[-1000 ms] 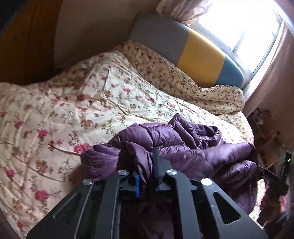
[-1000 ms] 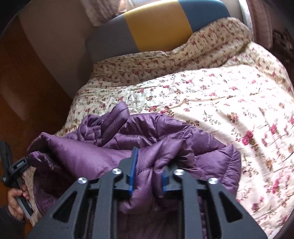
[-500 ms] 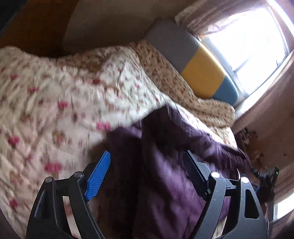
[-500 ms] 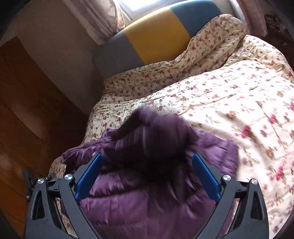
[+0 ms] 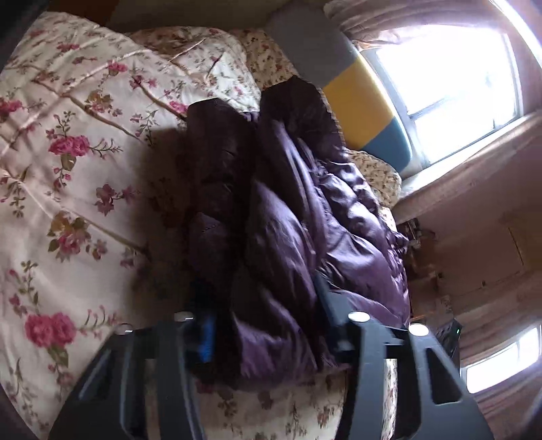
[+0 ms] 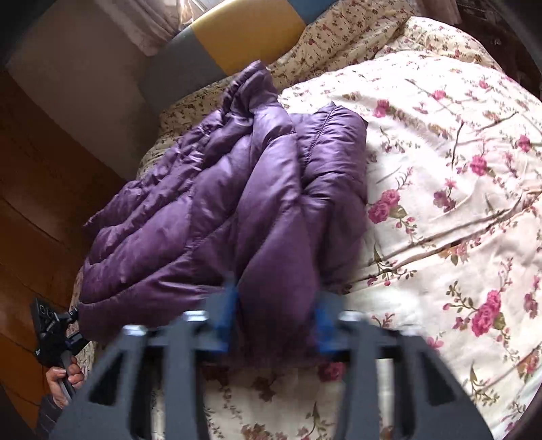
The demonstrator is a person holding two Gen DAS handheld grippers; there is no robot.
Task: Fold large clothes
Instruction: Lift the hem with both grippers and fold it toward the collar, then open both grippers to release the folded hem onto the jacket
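While both the left gripper and right gripper pinch the purple puffer jacket hem at the floral quilt's near edge, slick padding may slip, collapsing the fold.

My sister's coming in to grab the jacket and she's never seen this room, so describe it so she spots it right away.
Look at the bed under the rose-print quilt, with a grey, yellow and blue headboard at its far end. Near the quilt's edge lies the puffer jacket. It is the only plain, shiny, dark purple thing on all that floral fabric.
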